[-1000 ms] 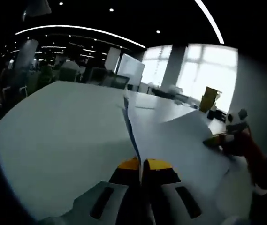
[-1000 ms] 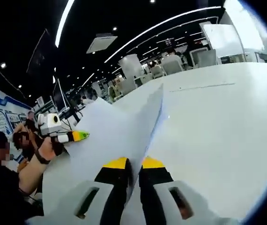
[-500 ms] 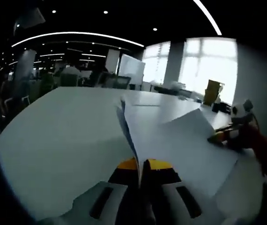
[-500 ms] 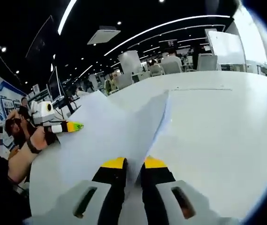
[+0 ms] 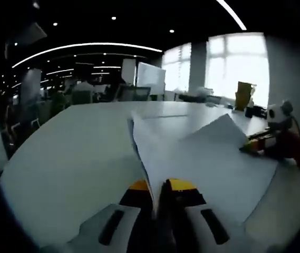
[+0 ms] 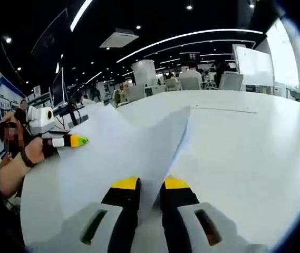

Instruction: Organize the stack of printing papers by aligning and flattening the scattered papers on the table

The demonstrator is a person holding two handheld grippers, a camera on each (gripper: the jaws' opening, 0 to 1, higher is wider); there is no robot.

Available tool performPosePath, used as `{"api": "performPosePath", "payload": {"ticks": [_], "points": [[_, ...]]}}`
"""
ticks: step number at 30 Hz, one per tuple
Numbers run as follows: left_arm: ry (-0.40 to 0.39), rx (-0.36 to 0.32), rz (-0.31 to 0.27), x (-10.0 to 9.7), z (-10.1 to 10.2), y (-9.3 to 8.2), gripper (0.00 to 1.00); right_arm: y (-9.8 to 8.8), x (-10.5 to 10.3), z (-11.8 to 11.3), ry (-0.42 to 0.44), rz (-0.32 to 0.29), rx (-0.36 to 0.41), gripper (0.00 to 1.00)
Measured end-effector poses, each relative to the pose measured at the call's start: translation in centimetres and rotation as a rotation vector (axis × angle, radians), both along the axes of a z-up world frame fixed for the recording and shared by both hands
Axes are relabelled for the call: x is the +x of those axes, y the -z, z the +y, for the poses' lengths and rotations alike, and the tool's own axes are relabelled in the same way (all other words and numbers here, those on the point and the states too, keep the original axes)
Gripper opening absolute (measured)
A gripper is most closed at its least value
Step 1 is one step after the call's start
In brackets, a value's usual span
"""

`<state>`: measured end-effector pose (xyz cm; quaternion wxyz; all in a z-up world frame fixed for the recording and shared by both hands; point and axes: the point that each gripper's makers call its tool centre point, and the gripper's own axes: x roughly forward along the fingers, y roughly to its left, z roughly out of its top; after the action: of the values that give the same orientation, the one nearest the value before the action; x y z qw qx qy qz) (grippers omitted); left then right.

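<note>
While both grippers pinch the papers, we hold the stack lifted off the table.

With its yellow-tipped jaws nearly closed, our left gripper (image 5: 157, 185) clamps one edge of the printing papers (image 5: 202, 158); the sheets rise edge-on from between the jaws and fan out over the white table (image 5: 70, 153), their far corner reaching the right gripper (image 5: 255, 145) near the table's right edge; in the right gripper view, our right gripper (image 6: 150, 184) likewise has its jaws drawn close on the papers (image 6: 134, 147), which stand as a tilted sheet above the table (image 6: 244, 147); the left gripper (image 6: 68, 141), held in a hand (image 6: 34, 150), grips the stack's far corner by the table's left edge; chairs and desks stand beyond the table's far edge.
</note>
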<state>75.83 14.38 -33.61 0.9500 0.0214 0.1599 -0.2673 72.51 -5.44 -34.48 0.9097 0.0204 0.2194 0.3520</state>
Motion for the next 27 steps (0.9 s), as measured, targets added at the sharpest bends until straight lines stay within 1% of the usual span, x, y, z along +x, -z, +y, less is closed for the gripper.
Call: {"api": "performPosePath", "payload": {"ticks": [1,3,5,6,8,10,11,14,15,18,20,22,24,27], "points": [[-0.007,0.016,-0.009,0.0,0.2,0.1,0.13,0.0,0.0,0.0,0.000,-0.003,-0.002,0.12],[-0.015,0.028,-0.010,-0.1,0.2,0.2,0.15,0.0,0.0,0.1,-0.002,-0.014,-0.010,0.13],[-0.028,0.049,-0.015,-0.2,0.3,0.3,0.17,0.0,0.0,0.2,0.002,-0.024,-0.019,0.16],[-0.040,0.061,-0.018,-0.3,0.4,0.4,0.18,0.0,0.4,0.0,0.003,-0.028,-0.023,0.17],[-0.057,0.078,-0.024,-0.5,0.6,0.5,0.20,0.0,0.6,-0.2,0.007,-0.038,-0.037,0.19],[-0.076,0.065,-0.016,-0.6,0.9,0.4,0.22,-0.1,0.6,-0.3,0.011,-0.043,-0.043,0.23],[-0.091,0.057,-0.009,-0.3,1.2,0.5,0.23,-0.1,0.6,-0.3,0.012,-0.044,-0.044,0.24],[-0.117,0.056,-0.008,-0.5,1.4,0.5,0.27,-0.1,1.1,-0.7,0.022,-0.044,-0.047,0.29],[-0.133,0.058,-0.011,-0.6,1.7,0.4,0.30,-0.1,1.2,-0.8,0.024,-0.044,-0.047,0.31],[-0.156,0.059,-0.012,-0.9,1.9,0.4,0.33,0.0,1.4,-0.9,0.026,-0.045,-0.047,0.35],[-0.168,0.059,-0.014,-1.1,2.1,0.5,0.34,0.0,1.4,-0.9,0.024,-0.048,-0.050,0.39],[-0.185,0.054,-0.017,-1.2,2.5,0.4,0.37,0.0,1.4,-0.8,0.018,-0.052,-0.056,0.46],[-0.192,0.034,-0.014,-1.1,2.6,0.3,0.37,0.0,1.4,-0.8,0.015,-0.052,-0.053,0.51],[-0.201,0.017,-0.015,-1.1,2.8,0.2,0.39,0.0,1.3,-0.6,0.000,-0.050,-0.046,0.53]]}}
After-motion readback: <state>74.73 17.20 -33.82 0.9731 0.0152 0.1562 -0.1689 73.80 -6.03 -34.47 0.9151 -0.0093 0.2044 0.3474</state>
